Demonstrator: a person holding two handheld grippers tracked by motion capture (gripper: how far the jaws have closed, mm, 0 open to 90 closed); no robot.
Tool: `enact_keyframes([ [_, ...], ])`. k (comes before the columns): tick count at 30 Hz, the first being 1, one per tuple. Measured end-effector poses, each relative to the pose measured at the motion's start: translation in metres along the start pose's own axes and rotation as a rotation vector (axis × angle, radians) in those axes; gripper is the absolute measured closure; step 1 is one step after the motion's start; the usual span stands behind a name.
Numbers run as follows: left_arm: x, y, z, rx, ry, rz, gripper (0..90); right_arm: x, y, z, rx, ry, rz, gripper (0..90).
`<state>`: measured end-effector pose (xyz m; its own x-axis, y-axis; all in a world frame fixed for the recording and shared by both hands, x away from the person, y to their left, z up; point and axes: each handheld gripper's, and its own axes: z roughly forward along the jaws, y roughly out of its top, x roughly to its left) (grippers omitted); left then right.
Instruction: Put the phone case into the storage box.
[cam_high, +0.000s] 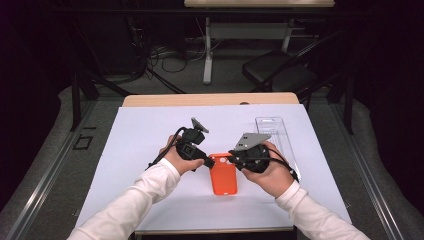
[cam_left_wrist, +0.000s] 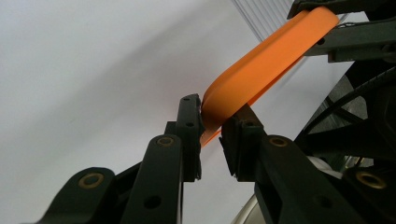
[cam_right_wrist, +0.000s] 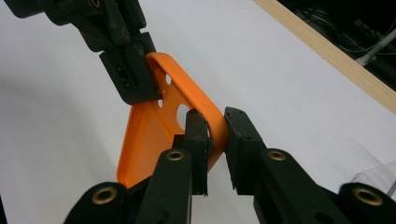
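A large white sheet (cam_high: 150, 150) is covering most of a table whose pale wooden edge (cam_high: 210, 99) is showing along the far side, and again as a light strip (cam_right_wrist: 327, 51) in the right gripper view. Around the table a grey floor (cam_high: 45, 165) is spreading out into a dark room, where a black chair (cam_high: 280, 72), the white legs of another desk (cam_high: 207, 50) and loose cables (cam_high: 165, 55) are sitting behind. Near the sheet's far right corner a clear plastic tray (cam_high: 272, 131) is lying flat. Near the middle of the sheet an orange phone case (cam_high: 223, 174) is being held at its far end between the two tools, its near end reaching toward the person. The left gripper (cam_high: 209, 162) is pinching the case's left far corner, its jaws set close around the rim (cam_left_wrist: 219, 105) in the left gripper view. The right gripper (cam_high: 233, 156) is pinching the opposite corner, with one jaw inside the shell and the other outside against the rim (cam_right_wrist: 215, 122). Both hands, in white sleeves (cam_high: 135, 197), are coming in from the near edge.
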<state>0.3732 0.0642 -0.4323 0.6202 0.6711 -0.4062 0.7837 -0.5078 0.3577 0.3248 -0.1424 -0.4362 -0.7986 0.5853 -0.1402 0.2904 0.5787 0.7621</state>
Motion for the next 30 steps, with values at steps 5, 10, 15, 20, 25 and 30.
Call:
enact_keyframes([
  [5,-0.001,-0.001,-0.001,-0.012,-0.001,0.009,73.0,-0.003,-0.001,-0.001,-0.010,0.008,0.012,80.2],
  [10,-0.001,-0.002,-0.002,-0.027,0.004,0.033,70.1,-0.006,-0.001,-0.002,-0.021,0.012,0.011,80.2],
  [15,-0.002,-0.004,-0.003,-0.036,0.003,0.056,66.9,-0.009,-0.003,-0.003,-0.038,0.013,0.007,80.1],
  [20,-0.003,-0.006,-0.004,-0.053,0.009,0.081,64.1,-0.013,-0.005,-0.004,-0.057,0.017,-0.002,80.0],
  [25,-0.003,-0.008,-0.007,-0.076,0.023,0.104,60.0,-0.016,-0.007,-0.005,-0.079,0.020,-0.007,80.0],
  [30,-0.002,-0.010,-0.009,-0.092,0.033,0.127,57.8,-0.019,-0.008,-0.006,-0.101,0.031,-0.009,80.0],
])
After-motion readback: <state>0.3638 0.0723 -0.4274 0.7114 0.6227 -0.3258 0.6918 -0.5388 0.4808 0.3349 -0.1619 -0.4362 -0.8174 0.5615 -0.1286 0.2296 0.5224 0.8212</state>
